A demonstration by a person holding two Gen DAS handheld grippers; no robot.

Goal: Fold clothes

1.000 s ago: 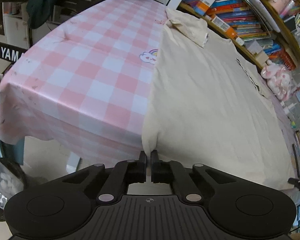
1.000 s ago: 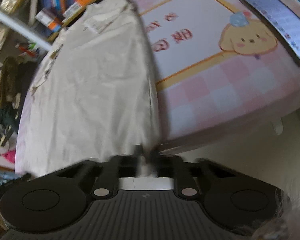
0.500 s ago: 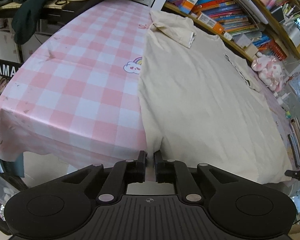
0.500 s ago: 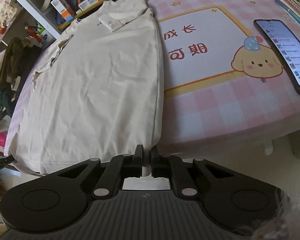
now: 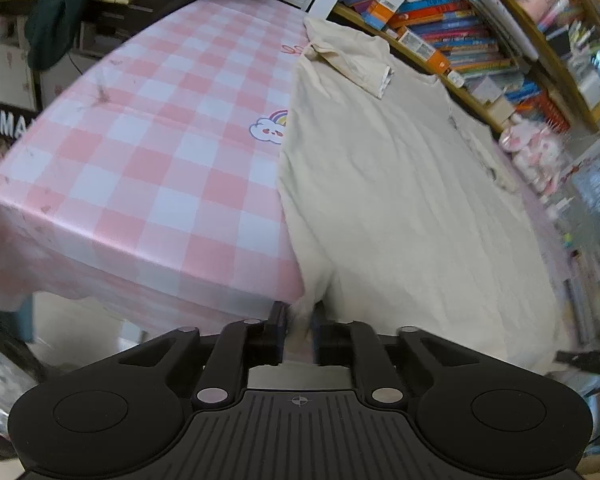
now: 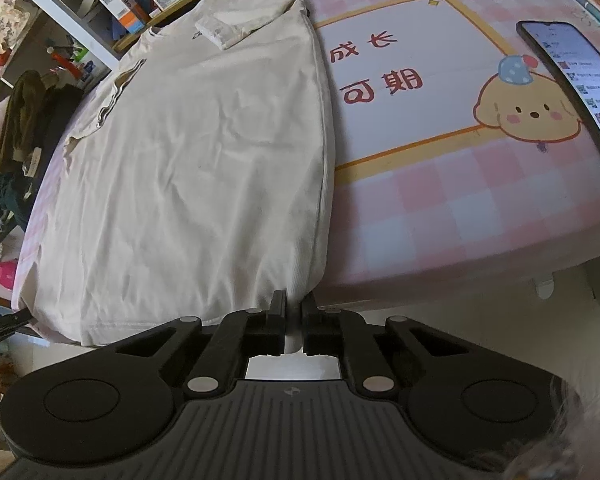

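At the near edge of a pink checked table (image 5: 148, 184), a cream shirt (image 5: 400, 208) lies flat, collar far and both sleeves folded in. Since half a second ago the left gripper (image 5: 299, 322) loosened briefly and is again pinching the left hem corner; the right gripper (image 6: 294, 308) stays pinched on the right corner. Both corners look secured, ready to lift the hem toward the collar

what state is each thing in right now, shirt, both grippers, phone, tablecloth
cream shirt: spread flat on the table, side parts folded in, hem at the near edge
left gripper: shut on the shirt's hem corner
right gripper: shut on the other hem corner
phone: lying flat, screen lit
pink checked tablecloth: spread over the table, draped over the edge
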